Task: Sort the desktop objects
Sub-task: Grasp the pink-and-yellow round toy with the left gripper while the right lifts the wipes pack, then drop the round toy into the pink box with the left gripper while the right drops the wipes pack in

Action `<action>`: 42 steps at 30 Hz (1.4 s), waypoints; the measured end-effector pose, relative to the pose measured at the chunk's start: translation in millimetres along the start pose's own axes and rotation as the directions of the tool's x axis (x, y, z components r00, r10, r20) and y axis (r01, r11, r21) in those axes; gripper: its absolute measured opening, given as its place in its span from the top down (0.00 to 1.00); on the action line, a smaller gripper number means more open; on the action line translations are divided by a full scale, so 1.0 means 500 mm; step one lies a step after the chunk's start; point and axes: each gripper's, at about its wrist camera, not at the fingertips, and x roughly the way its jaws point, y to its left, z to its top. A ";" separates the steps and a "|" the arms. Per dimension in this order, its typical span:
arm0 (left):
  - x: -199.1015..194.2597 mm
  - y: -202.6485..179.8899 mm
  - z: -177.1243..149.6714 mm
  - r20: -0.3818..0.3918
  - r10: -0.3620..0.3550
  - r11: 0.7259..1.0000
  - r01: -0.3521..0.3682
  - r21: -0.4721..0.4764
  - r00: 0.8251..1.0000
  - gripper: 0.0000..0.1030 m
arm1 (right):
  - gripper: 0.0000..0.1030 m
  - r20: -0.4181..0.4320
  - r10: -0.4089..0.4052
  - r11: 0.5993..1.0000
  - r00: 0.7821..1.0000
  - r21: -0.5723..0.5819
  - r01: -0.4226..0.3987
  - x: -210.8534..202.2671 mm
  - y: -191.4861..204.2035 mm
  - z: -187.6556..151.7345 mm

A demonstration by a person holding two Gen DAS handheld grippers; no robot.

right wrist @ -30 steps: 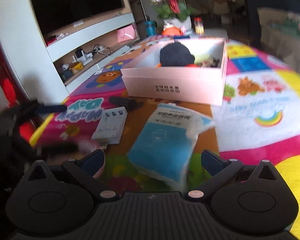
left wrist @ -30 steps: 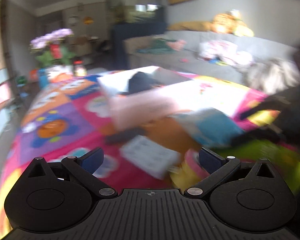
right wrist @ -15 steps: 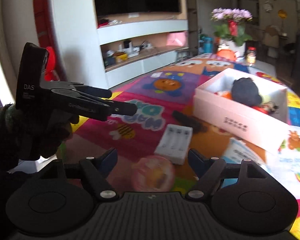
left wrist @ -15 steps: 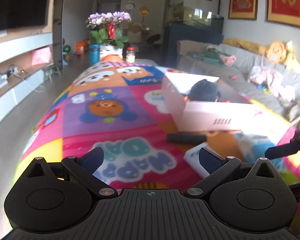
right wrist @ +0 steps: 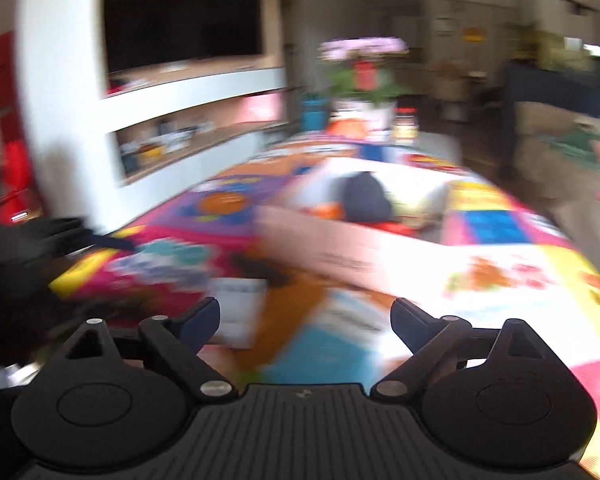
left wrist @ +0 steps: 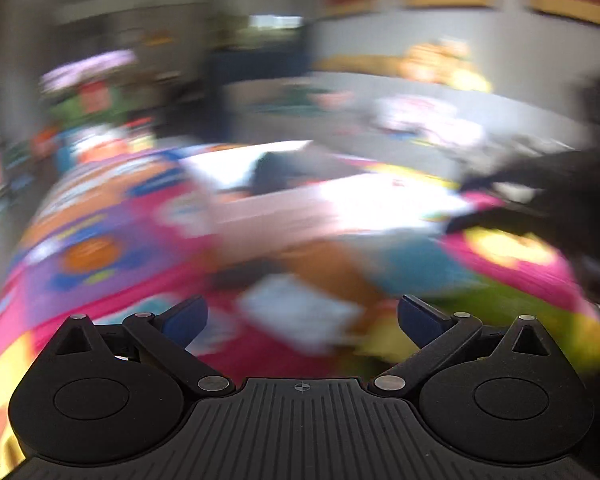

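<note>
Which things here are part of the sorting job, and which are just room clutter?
For the job: pink box; blue packet; white charger; dark item already in the box; black stick-shaped object beside the box.

Just lying about: flower pot; television; sofa with soft toys; play mat underneath.

Pink box (right wrist: 340, 252) holds a dark lump; blue packet (right wrist: 324, 356) lies before it.
</note>
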 end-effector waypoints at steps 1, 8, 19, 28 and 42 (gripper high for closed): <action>0.007 -0.028 0.003 -0.018 -0.035 0.997 0.036 0.065 0.999 0.00 | 0.09 -0.006 -0.025 0.999 1.000 0.032 0.025 -0.001 -0.015 -0.004; 0.098 -0.109 0.006 -0.204 -0.093 0.951 0.147 0.272 0.975 0.13 | 0.06 -0.026 -0.020 0.996 0.999 0.086 0.022 -0.017 -0.035 -0.027; 0.055 -0.098 -0.006 -0.162 -0.061 0.973 0.095 0.210 0.985 0.44 | 0.03 -0.149 0.001 0.991 0.989 0.129 0.018 0.091 -0.002 -0.015; 0.025 -0.046 0.050 -0.010 0.075 0.985 -0.073 0.156 0.997 0.44 | 0.48 -0.198 0.034 0.999 0.980 0.040 -0.027 0.068 0.008 0.013; 0.236 0.045 0.221 0.252 0.231 0.972 -0.232 -0.025 0.940 0.24 | 0.48 0.073 -0.066 0.994 0.995 0.090 0.060 0.028 -0.101 0.231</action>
